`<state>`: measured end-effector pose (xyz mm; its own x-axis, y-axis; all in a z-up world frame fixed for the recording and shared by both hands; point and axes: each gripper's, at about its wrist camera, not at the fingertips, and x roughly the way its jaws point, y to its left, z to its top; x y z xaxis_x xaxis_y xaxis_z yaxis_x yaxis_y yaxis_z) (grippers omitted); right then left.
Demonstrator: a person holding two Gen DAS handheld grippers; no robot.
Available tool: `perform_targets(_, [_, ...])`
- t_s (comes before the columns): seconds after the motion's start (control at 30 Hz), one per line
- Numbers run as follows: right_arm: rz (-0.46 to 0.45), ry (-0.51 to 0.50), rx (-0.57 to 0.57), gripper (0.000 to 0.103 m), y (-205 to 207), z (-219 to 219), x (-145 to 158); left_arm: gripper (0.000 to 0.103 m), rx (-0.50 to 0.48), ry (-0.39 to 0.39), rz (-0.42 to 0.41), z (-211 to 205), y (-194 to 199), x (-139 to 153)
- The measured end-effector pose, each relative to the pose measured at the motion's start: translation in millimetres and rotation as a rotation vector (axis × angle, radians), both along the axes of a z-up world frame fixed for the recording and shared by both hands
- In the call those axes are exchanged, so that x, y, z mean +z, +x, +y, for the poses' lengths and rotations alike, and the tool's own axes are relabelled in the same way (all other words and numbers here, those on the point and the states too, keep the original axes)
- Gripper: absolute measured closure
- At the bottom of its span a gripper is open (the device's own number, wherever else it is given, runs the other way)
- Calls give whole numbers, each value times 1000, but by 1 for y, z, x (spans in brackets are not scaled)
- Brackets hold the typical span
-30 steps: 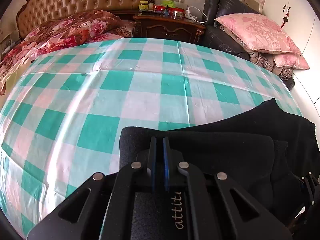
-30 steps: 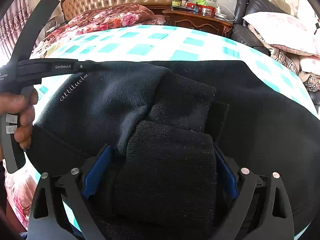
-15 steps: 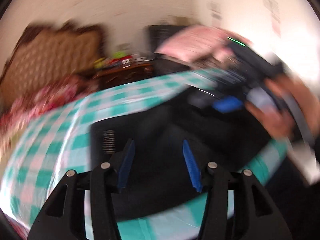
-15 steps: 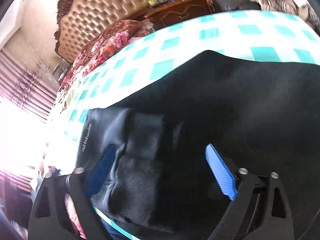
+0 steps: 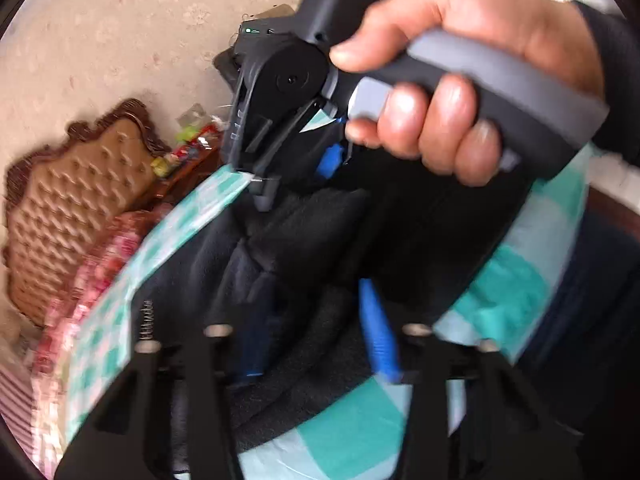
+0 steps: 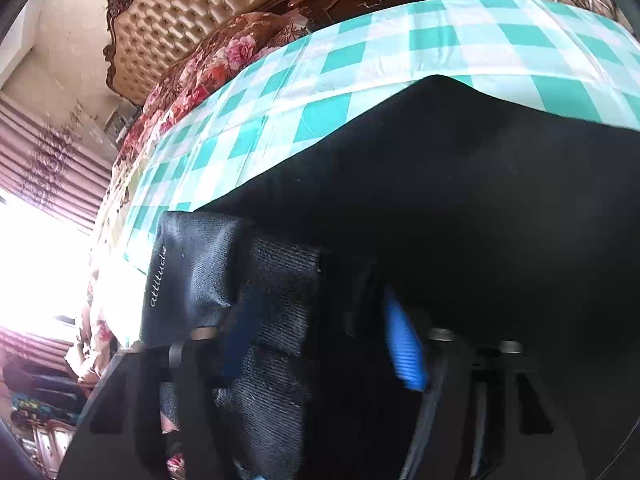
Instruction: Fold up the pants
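Right wrist view: black pants [image 6: 460, 208] lie folded on the checked bed [image 6: 400, 48]; right hand-held gripper [image 6: 320, 340], jaws just narrowing, pinches the ribbed cuff. Grip should take every layer.

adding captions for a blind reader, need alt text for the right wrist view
The right gripper, whose jaws have just been closing, has a thick fold of black pants between its blue pads, near the "attitude" lettering. The pants lie on a teal checked bedsheet, with a tufted headboard behind.
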<state>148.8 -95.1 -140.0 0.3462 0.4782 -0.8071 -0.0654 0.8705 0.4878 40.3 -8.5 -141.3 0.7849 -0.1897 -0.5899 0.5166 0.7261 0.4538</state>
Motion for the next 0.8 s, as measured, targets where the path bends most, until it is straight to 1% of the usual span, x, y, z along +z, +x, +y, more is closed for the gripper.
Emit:
perform_targets(0.03, [-5,-8,1,73,1,1,2,72,0,-8,1,1,1,1])
perform_targets(0.07, [-25,-34,4,81,2,3,7,75,12,-33,-8,3,2,7])
perform_targets(0.1, [-45,-42,11,86,2,4,13,75,20,-44,-24,4,2,12])
perform_targets(0.13, [-63,-39,18,87,2,4,18,75,26,-49,-39,6,2,16])
perform_targets(0.2, [-111,-45,29,88,0,6,32,76,41,-69,-75,10,4,26])
perform_targets(0.23, [-121,-51,30,88,0,7,34,76,45,-78,-77,10,5,29])
perform_targets(0.27, [-124,-59,29,88,0,6,34,76,45,-70,-73,9,8,27])
perform_targets(0.33, [-98,-73,22,88,0,5,24,76,37,-46,-59,4,10,20])
perform_targets(0.4, [-72,-87,4,88,0,2,11,75,22,-26,-19,-1,5,7])
perform_targets(0.43, [-65,-83,-2,88,-2,-1,8,71,17,-18,-9,-4,1,3])
perform_targets(0.47, [-63,-80,-14,88,-4,-4,7,66,15,-8,-11,-5,-1,-1])
perform_targets(0.5, [-75,-94,-34,84,-6,-6,11,61,13,-9,-14,-6,-2,-1])
perform_targets(0.53, [-99,-121,-44,79,-8,-4,17,56,7,-33,-4,-5,-3,2])
perform_targets(0.57, [-139,-165,-57,77,-13,-2,27,54,3,-64,5,-3,-4,5])
perform_targets(0.6, [-194,-207,-66,76,-22,2,40,54,1,-119,16,3,-5,13])
perform_targets(0.63, [-222,-218,-66,75,-27,5,47,54,9,-200,21,13,-5,25])
perform_targets(0.67, [-242,-222,-67,71,-32,7,52,54,24,-262,19,23,-5,34])
perform_targets(0.7, [-268,-233,-66,66,-41,12,58,54,52,-336,19,36,-2,45])
perform_targets(0.73, [-281,-248,-68,65,-47,16,60,54,95,-416,21,53,3,54])
perform_targets(0.77, [-286,-265,-68,65,-51,22,61,56,134,-466,24,66,8,60])
perform_targets(0.8, [-285,-270,-55,65,-56,30,58,58,202,-531,34,86,17,64])
